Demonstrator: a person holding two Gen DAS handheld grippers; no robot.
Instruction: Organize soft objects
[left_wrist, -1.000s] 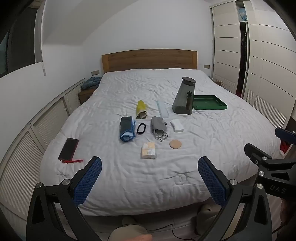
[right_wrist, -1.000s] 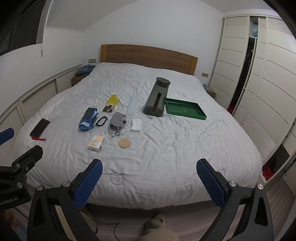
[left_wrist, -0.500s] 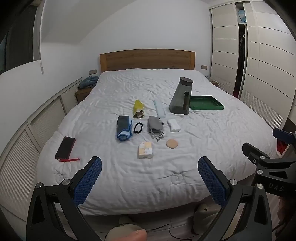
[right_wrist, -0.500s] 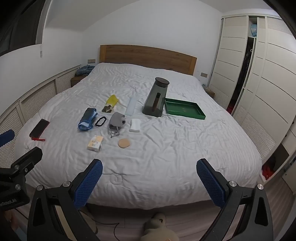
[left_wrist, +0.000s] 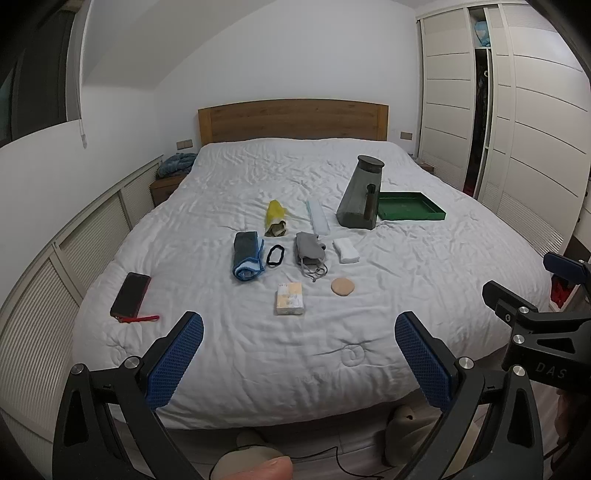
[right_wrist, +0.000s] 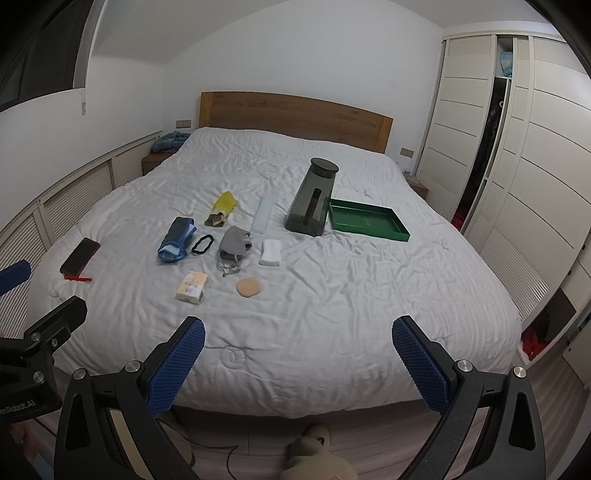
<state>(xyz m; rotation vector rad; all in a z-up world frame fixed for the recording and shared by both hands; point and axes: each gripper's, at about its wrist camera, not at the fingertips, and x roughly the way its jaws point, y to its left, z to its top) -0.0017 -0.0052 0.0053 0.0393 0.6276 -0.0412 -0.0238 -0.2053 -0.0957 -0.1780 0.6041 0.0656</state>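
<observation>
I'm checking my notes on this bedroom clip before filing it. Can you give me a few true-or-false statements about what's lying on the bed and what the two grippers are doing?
1. Both the left gripper and the right gripper are open and hold nothing. True.
2. The green tray has the folded cloths in it. False: the tray looks empty; the rolled blue towel and grey mask lie on the bed.
3. The dark jug stands beside the tray. True.
4. The phone lies inside the tray. False: it lies near the bed's left edge.
5. The black hair tie lies between the towel and the mask. True.
</observation>
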